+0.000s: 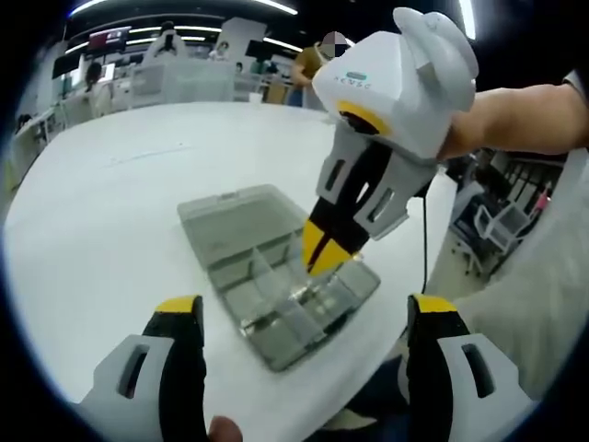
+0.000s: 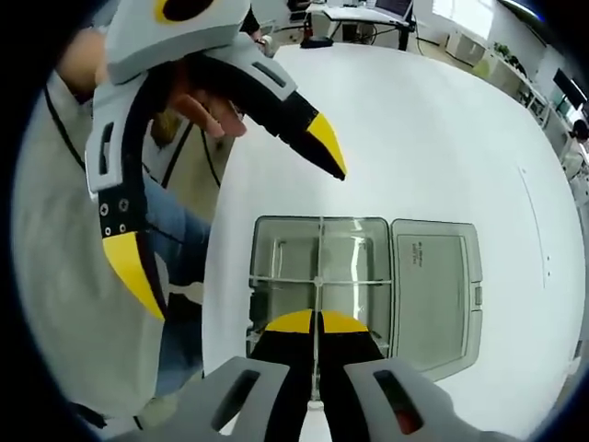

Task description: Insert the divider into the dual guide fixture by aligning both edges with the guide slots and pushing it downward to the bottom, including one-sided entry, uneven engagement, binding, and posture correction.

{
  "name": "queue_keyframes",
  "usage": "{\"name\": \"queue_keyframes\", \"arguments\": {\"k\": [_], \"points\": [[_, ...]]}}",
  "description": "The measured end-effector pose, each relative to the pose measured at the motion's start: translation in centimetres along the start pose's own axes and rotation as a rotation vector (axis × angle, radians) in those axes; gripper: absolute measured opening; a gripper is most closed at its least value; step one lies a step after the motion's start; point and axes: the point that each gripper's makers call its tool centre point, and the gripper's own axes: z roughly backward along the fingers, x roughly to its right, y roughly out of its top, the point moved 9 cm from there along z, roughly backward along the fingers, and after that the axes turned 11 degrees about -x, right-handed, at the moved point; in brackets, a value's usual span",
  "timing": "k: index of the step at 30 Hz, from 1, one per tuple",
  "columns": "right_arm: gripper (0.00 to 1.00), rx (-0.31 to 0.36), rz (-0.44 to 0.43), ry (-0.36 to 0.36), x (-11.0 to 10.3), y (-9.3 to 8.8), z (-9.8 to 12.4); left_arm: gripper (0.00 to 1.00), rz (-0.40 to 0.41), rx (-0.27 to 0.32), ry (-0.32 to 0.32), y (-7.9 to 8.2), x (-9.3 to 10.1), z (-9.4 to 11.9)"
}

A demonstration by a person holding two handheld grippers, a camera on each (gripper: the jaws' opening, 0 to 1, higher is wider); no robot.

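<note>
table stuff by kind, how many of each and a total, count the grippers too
grippers: 2, the left gripper with fingers apart, the right gripper with fingers shut on the divider
clear compartment box with its lid open flat: 1
clear dividers standing in the box: 2, one held, one crossing it
total: 5

A broad round white table (image 1: 138, 203) carried the work, its smooth top bare toward the far edge. Beyond it in the left gripper view stood rows of white desks (image 1: 184, 78) with seated people (image 1: 167, 39) under long ceiling strip lights (image 1: 184, 17). In the right gripper view a desk with dark monitors (image 2: 368, 11) stood past the table's rim.
</note>
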Motion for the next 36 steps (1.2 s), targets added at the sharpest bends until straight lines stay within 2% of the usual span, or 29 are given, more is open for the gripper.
{"name": "queue_keyframes", "arguments": {"k": [20,36], "points": [[0.00,-0.021,0.022,-0.009,-0.1,0.1,-0.8,0.89,-0.001,-0.006,0.005,-0.1,0.0,0.2],[0.00,-0.029,0.002,-0.008,0.0,0.0,-1.7,0.89,-0.006,-0.012,0.005,0.0,-0.1,0.3]]}}
